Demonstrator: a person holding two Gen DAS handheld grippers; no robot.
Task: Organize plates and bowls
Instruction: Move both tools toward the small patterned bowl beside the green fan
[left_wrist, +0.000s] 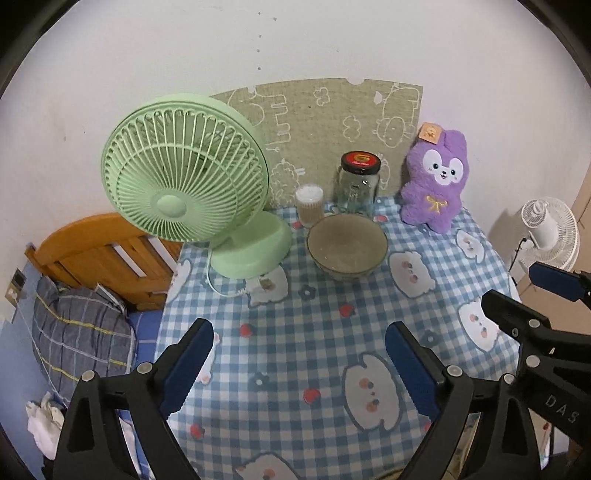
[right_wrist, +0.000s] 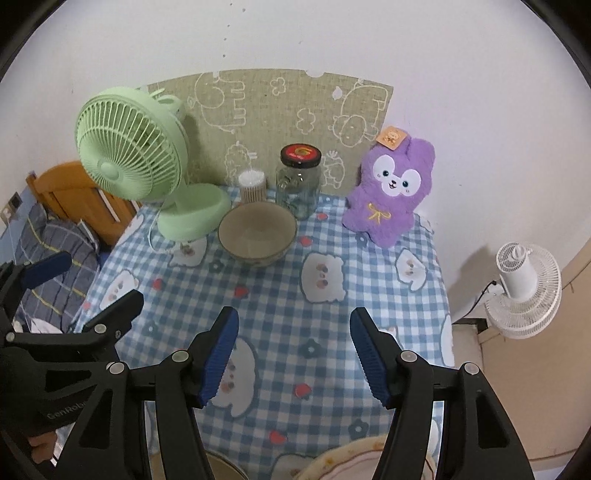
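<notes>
The left gripper (left_wrist: 299, 350) stands wide open above the checked tablecloth (left_wrist: 295, 314), nothing between its blue pads. The right gripper (right_wrist: 293, 350) is also open and empty. A grey-brown bowl (right_wrist: 257, 233) sits upright near the far edge of the tabletop, just beside the green fan (right_wrist: 147, 162) base, in front of the glass jar (right_wrist: 298, 181). A plate rim (right_wrist: 347, 461) shows at the near edge.

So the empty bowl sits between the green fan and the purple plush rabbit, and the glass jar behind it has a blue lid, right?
Not quite: the glass jar has a red and black lid, as the right wrist view shows. The rest holds: the empty bowl sits between the green fan and the purple plush rabbit.
</notes>
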